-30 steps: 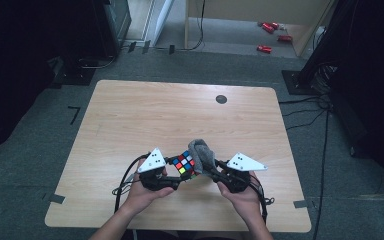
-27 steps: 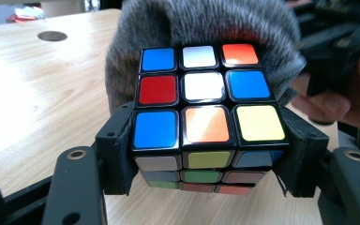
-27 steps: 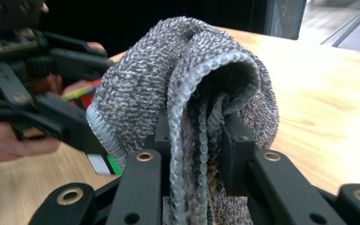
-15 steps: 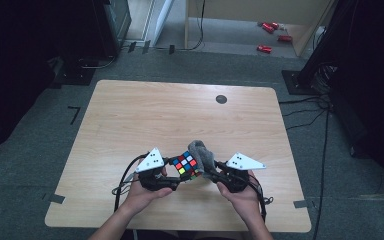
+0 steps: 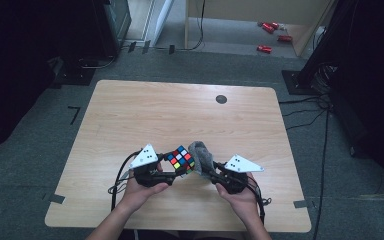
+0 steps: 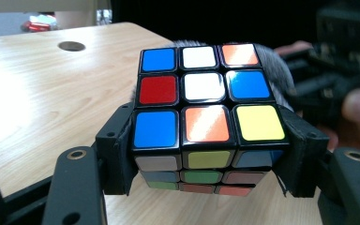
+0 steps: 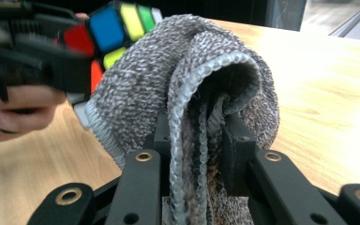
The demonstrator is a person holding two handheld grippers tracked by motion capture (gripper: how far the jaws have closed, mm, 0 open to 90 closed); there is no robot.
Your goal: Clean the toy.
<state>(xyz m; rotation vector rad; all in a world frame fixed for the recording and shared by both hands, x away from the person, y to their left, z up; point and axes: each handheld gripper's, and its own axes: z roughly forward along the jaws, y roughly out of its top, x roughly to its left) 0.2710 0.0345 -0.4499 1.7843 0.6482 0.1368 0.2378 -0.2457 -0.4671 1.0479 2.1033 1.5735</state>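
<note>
A scrambled puzzle cube [image 6: 206, 117] with black edges is clamped between the two jaws of my left gripper [image 6: 208, 154], held above the wooden table [image 5: 145, 115]. From above, the cube [image 5: 181, 159] sits near the table's front middle, with the left gripper [image 5: 172, 170] at its left. My right gripper [image 7: 197, 140] is shut on a folded grey knitted cloth [image 7: 192, 89], which bulges over its jaws. That cloth [image 5: 201, 156] presses against the cube's right side. In the high view the right gripper [image 5: 212, 170] comes in from the right. The cube [image 7: 117, 23] shows behind the cloth.
A dark round hole [image 5: 221, 99] lies near the table's far right edge. Cables [image 5: 122, 175] trail from both grippers toward the front edge. Red objects [image 5: 265, 48] lie on the floor beyond the table. A black stand [image 5: 300, 80] is at the back right.
</note>
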